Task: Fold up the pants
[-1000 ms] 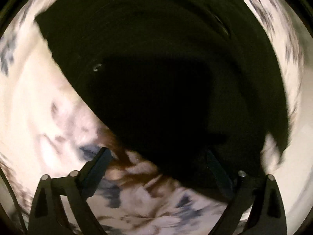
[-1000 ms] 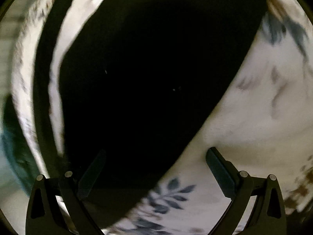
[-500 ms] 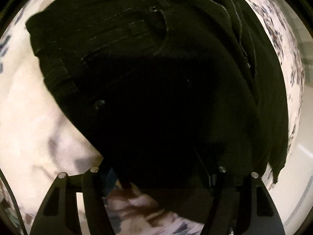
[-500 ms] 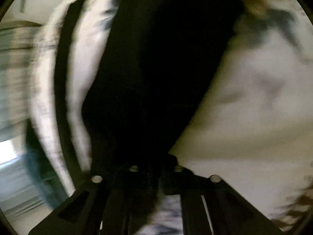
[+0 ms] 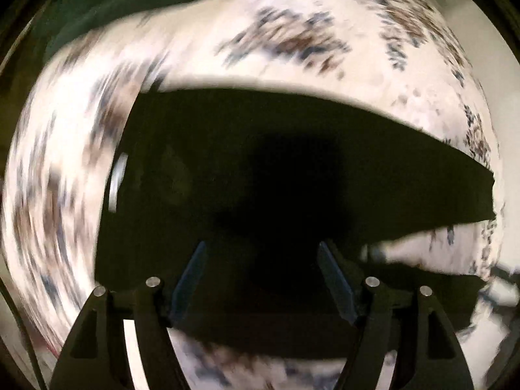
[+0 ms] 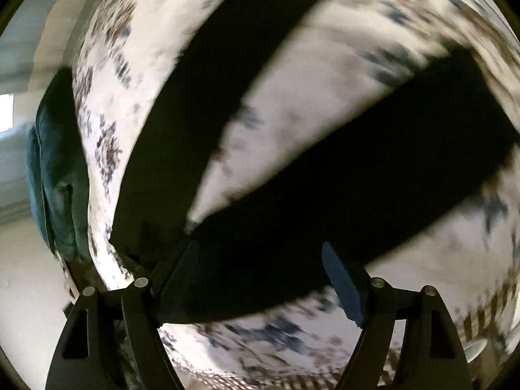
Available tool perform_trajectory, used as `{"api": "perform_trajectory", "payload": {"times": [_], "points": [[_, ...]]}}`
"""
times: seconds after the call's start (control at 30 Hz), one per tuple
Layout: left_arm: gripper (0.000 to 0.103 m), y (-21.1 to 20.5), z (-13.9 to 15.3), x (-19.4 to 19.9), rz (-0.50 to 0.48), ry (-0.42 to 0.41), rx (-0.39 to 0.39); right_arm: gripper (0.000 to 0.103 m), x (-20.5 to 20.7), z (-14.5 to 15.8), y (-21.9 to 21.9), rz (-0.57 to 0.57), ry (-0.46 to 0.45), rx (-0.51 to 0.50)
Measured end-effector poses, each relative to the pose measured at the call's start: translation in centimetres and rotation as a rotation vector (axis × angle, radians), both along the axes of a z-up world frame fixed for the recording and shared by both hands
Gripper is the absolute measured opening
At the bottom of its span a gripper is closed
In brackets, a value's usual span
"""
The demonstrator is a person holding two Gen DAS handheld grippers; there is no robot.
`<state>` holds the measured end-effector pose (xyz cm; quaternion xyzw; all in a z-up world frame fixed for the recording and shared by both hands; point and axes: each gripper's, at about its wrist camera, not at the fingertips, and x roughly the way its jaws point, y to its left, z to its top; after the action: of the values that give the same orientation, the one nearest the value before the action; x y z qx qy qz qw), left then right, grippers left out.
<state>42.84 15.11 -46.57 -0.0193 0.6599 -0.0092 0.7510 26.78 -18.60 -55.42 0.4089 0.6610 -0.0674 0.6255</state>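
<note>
The black pants (image 5: 260, 169) lie flat on a white bedspread (image 5: 292, 16) with blue and brown leaves on it. Everything here is told from the pants.

In the left wrist view, a wide dark part of the pants fills the middle, with a long piece running off to the right. The left gripper (image 5: 260, 279) hangs just over the near edge of the pants. Its two fingers stand wide apart and hold nothing. A small shiny thing (image 5: 117, 178) sits at the left edge of the pants; it is too blurry to name.

In the right wrist view, the pants (image 6: 341, 201) show two legs spread out like a V. One leg goes up and away, the other goes off to the right, and white bedspread (image 6: 292, 104) shows between them. The two legs meet just in front of the right gripper (image 6: 260, 276). Its fingers are wide apart too, with nothing in them. Far to the left of the pants, past the bed edge, is a dark green cushion (image 6: 55, 169).

The pants look thick but soft, maybe like jeans. They will bend and flop, not stay stiff. They will likely feel a bit heavy and drag on the bedspread. A good place to pinch is an edge or hem, where the cloth is thicker, one gripper on each side, so a leg lifts evenly and lands on the other leg.
</note>
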Motion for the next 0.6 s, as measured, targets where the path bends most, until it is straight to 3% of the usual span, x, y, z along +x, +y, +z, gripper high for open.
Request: {"api": "perform_trajectory", "payload": {"times": [0.03, 0.07, 0.13, 0.23, 0.3, 0.4, 0.6], "points": [[0.07, -3.4, -0.7, 3.1, -0.081, 0.002, 0.027, 0.082, 2.7, 0.0, 1.0, 0.06, -0.007, 0.007], [0.07, -4.2, -0.9, 5.0, -0.142, -0.006, 0.057, 0.082, 6.2, -0.2, 2.5, 0.156, -0.011, 0.006], [0.07, -6.6, -2.0, 8.4, -0.325, 0.009, 0.085, 0.082, 13.9, -0.3, 6.6, 0.428, -0.025, -0.102], [0.07, -10.6, -5.7, 12.4, -0.638, 0.029, 0.263, 0.082, 20.8, -1.1, 12.6, 0.823, -0.078, -0.249], [0.07, -11.8, -8.7, 14.0, -0.8, 0.072, 0.33, 0.082, 24.7, -3.1, 16.6, 1.097, -0.072, -0.358], [0.07, -11.4, -12.3, 15.7, -0.902, 0.146, 0.367, 0.082, 28.7, -6.5, 20.0, 1.349, -0.069, -0.415], [0.075, -8.6, -15.8, 17.2, -0.924, 0.244, 0.243, 0.082, 31.7, -10.4, 21.4, 1.522, -0.071, -0.388]]}}
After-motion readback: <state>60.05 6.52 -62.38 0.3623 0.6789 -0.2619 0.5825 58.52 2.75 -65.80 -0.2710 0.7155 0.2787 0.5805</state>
